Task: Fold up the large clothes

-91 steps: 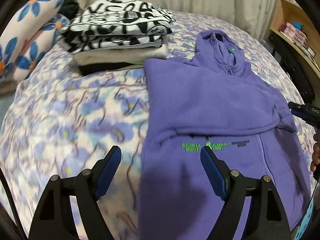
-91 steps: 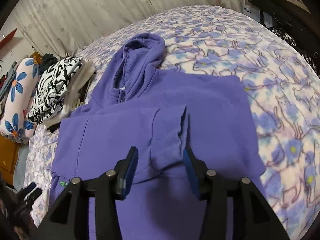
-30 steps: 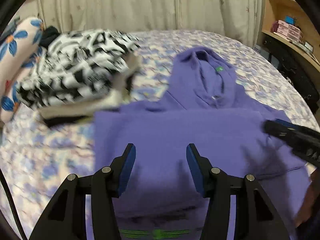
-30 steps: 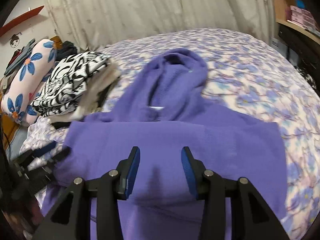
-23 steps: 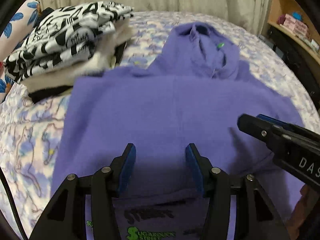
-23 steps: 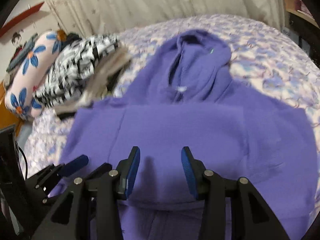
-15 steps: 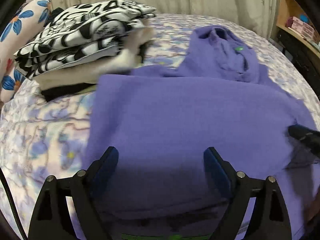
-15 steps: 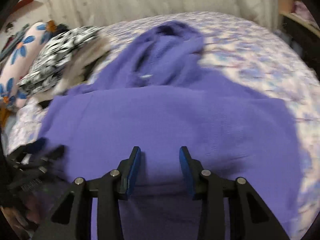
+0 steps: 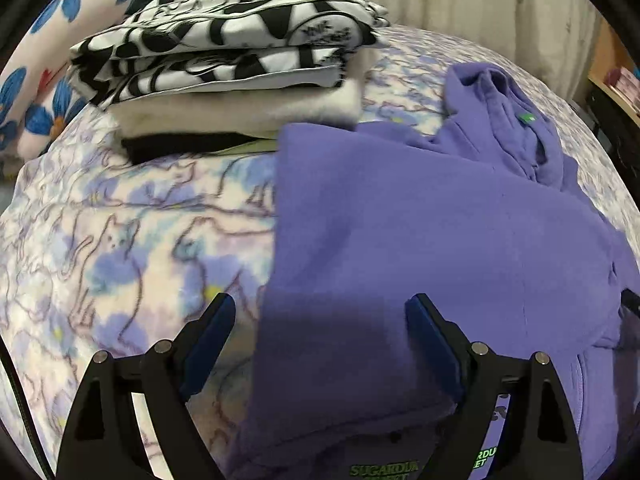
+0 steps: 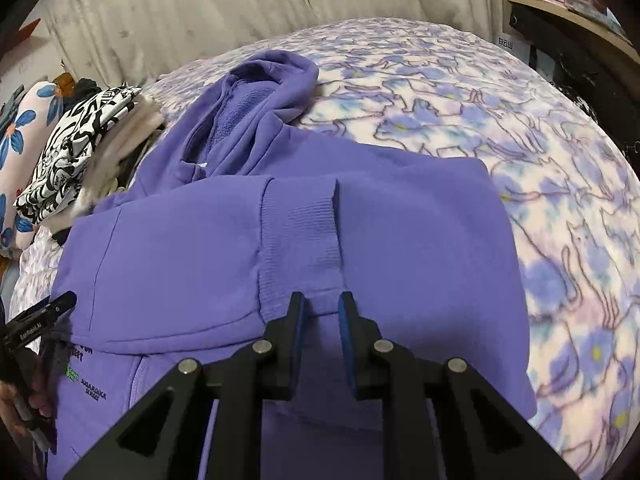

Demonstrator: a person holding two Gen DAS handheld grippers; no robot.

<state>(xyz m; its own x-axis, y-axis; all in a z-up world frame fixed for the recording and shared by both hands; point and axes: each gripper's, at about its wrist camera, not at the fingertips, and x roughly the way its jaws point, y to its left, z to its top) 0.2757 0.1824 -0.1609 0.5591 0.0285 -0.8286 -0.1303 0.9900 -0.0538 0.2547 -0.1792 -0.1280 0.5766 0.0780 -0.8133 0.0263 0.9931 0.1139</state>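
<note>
Your left fingers (image 9: 216, 320) are standing wide, one over the bed (image 9: 120, 240), one over the hoodie's (image 9: 440, 240) left fold. Your right gripper (image 10: 320, 312) has just been closing, now narrow above a ribbed cuff (image 10: 300, 232), gripping nothing. The hoodie is lying mid-bed, sleeves folded in, beside a stack (image 9: 224, 60) near the far-left corner.

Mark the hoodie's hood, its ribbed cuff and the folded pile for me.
hood (image 10: 264, 92), right wrist view, on its outer fabric.
ribbed cuff (image 10: 298, 236), right wrist view, mid ribbing.
folded pile (image 9: 224, 48), left wrist view, top black-and-white garment.
</note>
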